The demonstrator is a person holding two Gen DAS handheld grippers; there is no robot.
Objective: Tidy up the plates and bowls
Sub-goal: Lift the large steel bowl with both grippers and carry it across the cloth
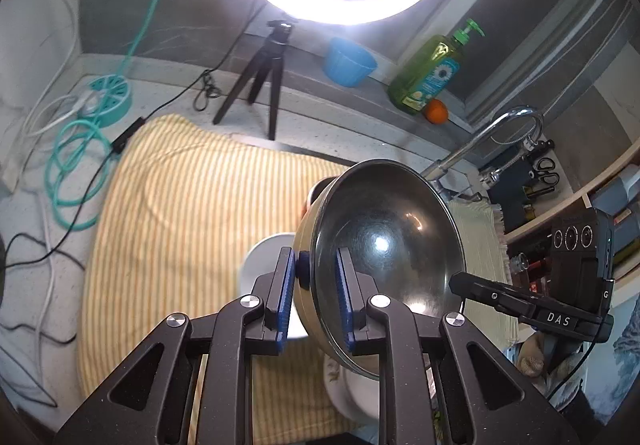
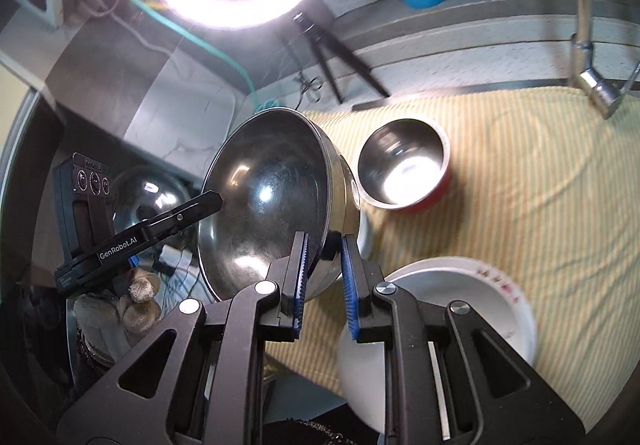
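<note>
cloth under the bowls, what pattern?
Yellow and white stripes on the cloth; the right wrist view shows it best.

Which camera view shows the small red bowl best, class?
The right wrist view: the red bowl sits whole and upright on the striped cloth. In the left wrist view, only a sliver peeks behind the held steel bowl.

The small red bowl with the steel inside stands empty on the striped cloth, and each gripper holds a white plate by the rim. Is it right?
Not quite. Each gripper holds a steel bowl, not a white plate; both wrist views show it. The small red bowl does stand empty on the striped cloth.
</note>
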